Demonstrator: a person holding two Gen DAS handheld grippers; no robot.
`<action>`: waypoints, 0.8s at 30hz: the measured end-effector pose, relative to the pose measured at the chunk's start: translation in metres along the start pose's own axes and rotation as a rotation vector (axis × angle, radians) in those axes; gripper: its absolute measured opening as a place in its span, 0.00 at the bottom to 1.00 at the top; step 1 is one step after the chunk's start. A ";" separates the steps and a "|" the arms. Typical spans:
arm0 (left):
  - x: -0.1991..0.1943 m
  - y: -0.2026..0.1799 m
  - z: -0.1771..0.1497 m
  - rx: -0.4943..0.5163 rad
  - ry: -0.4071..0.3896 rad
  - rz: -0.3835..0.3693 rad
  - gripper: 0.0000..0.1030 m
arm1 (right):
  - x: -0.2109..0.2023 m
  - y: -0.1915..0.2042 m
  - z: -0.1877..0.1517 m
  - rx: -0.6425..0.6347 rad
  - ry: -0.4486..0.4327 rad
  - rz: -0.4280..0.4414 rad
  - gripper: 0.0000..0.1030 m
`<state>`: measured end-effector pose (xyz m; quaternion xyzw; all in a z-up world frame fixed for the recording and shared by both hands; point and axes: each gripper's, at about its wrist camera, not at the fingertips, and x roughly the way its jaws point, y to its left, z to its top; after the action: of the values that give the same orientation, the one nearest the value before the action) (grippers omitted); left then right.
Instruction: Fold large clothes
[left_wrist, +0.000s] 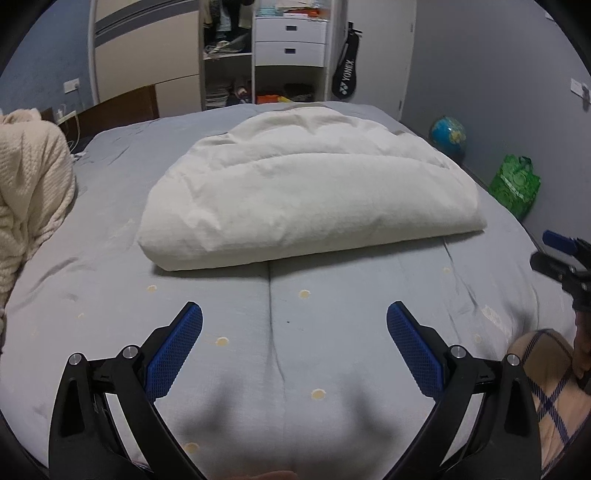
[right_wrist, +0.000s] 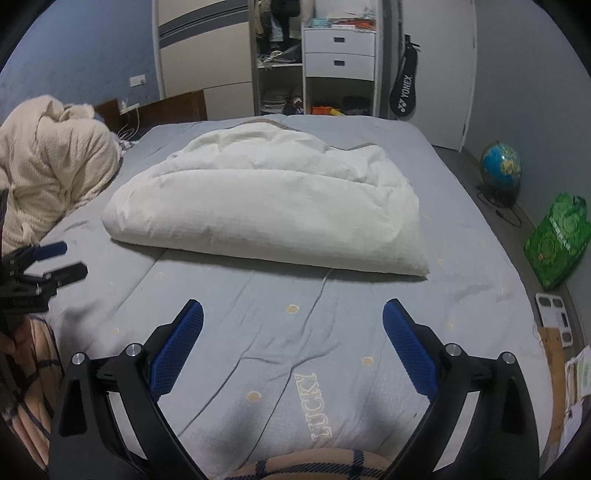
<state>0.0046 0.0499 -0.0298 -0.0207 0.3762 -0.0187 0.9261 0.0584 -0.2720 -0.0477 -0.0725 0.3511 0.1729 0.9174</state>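
My left gripper (left_wrist: 294, 323) and right gripper (right_wrist: 293, 321) hover spread wide, holding nothing, over the pale blue bedsheet (left_wrist: 332, 314). The bulky white quilted garment (left_wrist: 306, 192) lies mid-bed, already folded into a compact bundle; likely only tidying remains.

You're facing a white padded garment (left_wrist: 306, 192) (right_wrist: 266, 214), bulky and puffy, folded into a thick rounded bundle. It lies flat mid-bed, long folded edge toward you, surface wrinkled, layers stacked at the far side.
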 end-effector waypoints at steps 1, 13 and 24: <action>0.000 0.002 0.000 -0.004 -0.001 0.007 0.94 | 0.001 0.002 0.000 -0.008 0.006 -0.002 0.91; -0.002 0.008 0.002 -0.010 -0.020 0.038 0.94 | 0.006 -0.002 -0.001 0.011 0.022 0.006 0.91; -0.003 0.014 0.004 -0.038 -0.027 0.047 0.94 | 0.008 -0.011 -0.001 0.056 0.033 0.019 0.91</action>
<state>0.0055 0.0645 -0.0257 -0.0298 0.3644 0.0106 0.9307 0.0677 -0.2801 -0.0536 -0.0463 0.3715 0.1706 0.9114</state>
